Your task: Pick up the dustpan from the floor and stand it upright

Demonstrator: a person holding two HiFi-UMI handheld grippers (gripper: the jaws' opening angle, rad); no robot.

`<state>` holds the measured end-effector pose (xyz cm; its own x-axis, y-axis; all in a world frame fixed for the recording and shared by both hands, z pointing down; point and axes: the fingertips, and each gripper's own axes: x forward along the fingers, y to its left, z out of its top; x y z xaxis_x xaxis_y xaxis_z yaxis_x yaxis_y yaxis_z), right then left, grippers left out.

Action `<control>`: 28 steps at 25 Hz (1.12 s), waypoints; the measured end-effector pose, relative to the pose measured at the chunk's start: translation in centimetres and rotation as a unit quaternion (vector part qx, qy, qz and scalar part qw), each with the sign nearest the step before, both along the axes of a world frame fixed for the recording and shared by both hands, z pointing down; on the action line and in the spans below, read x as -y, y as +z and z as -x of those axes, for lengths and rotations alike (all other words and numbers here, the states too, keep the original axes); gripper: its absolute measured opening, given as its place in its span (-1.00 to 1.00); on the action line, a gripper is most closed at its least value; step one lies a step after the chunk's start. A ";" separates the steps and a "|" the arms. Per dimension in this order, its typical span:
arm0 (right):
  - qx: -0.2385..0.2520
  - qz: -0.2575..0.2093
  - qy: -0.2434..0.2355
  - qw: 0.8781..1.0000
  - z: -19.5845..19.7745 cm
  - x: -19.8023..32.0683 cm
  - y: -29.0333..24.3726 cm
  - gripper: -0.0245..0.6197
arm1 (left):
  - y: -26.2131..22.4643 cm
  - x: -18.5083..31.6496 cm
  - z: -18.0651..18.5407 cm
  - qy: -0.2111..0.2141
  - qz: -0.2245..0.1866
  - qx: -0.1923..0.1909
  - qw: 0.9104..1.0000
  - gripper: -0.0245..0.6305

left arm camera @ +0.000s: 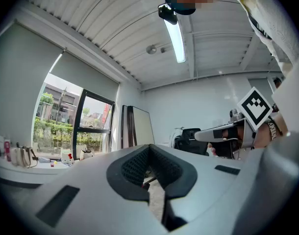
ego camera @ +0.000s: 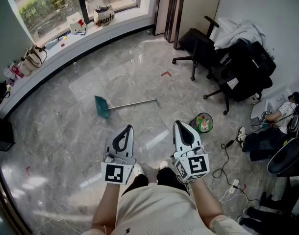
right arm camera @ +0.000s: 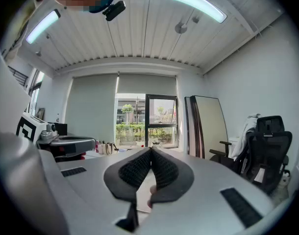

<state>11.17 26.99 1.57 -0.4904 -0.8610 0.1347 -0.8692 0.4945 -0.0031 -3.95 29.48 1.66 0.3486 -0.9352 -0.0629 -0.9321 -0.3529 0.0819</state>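
Observation:
The dustpan (ego camera: pixel 102 106) lies flat on the grey marble floor in the head view: a teal pan with a long thin metal handle (ego camera: pixel 137 103) running to the right. Both grippers hover at waist height, well short of it, and point forward. My left gripper (ego camera: pixel 128 128) is shut with nothing in it, and its tips meet in the left gripper view (left arm camera: pixel 148 147). My right gripper (ego camera: pixel 178 124) is likewise shut and empty, its jaws touching in the right gripper view (right arm camera: pixel 150 150). The dustpan is hidden behind the jaws in both gripper views.
Black office chairs (ego camera: pixel 211 50) piled with clothes stand at the back right. A small round bin (ego camera: pixel 202 123) and loose cables (ego camera: pixel 227 159) lie on the floor to my right. Bags (ego camera: pixel 33 57) sit on the curved window sill. A red tape mark (ego camera: pixel 165 74) lies beyond the handle.

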 end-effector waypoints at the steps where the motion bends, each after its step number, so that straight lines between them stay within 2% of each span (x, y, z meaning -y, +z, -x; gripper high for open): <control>1: 0.000 0.001 0.001 1.000 0.3 0.1 0.2 -0.87 | 0.3 0.2 0.3 0.001 0.001 -0.001 1.000 -0.89; 6: -0.005 0.012 -0.003 1.000 0.8 1.6 1.3 -0.87 | 1.3 2.0 0.6 0.004 0.011 0.000 1.000 -0.89; 10: -0.002 0.016 -0.004 1.000 -0.2 5.2 2.4 -0.87 | 2.3 5.6 -0.5 0.007 0.012 0.009 1.000 -0.89; 13: 0.007 0.020 -0.005 1.000 -1.4 9.0 3.3 -0.87 | 2.7 9.4 -2.0 0.006 0.014 0.015 1.000 -0.89; 18: 0.023 0.044 -0.001 0.999 -5.6 18.2 5.4 -0.87 | 3.9 17.6 -6.7 0.016 0.022 0.047 0.999 -0.89; 20: 0.022 0.048 -0.009 0.999 -6.8 21.9 5.8 -0.87 | 4.8 21.2 -8.2 0.025 0.021 0.077 0.997 -0.89; 21: 0.021 0.048 -0.016 0.998 -7.4 23.6 6.0 -0.87 | 5.2 22.9 -9.1 0.035 0.016 0.116 0.993 -0.89; 23: 0.016 0.050 -0.027 0.998 -8.8 26.7 6.5 -0.87 | 6.3 26.1 -10.9 0.060 0.007 0.200 0.978 -0.89; 24: 0.014 0.052 -0.027 0.998 -9.4 28.3 6.8 -0.87 | 6.8 27.8 -11.6 0.064 0.008 0.213 0.975 -0.89; 28: 0.013 0.075 -0.015 0.997 -10.6 33.2 9.8 -0.87 | 10.2 33.2 -13.4 0.092 0.029 0.210 0.973 -0.89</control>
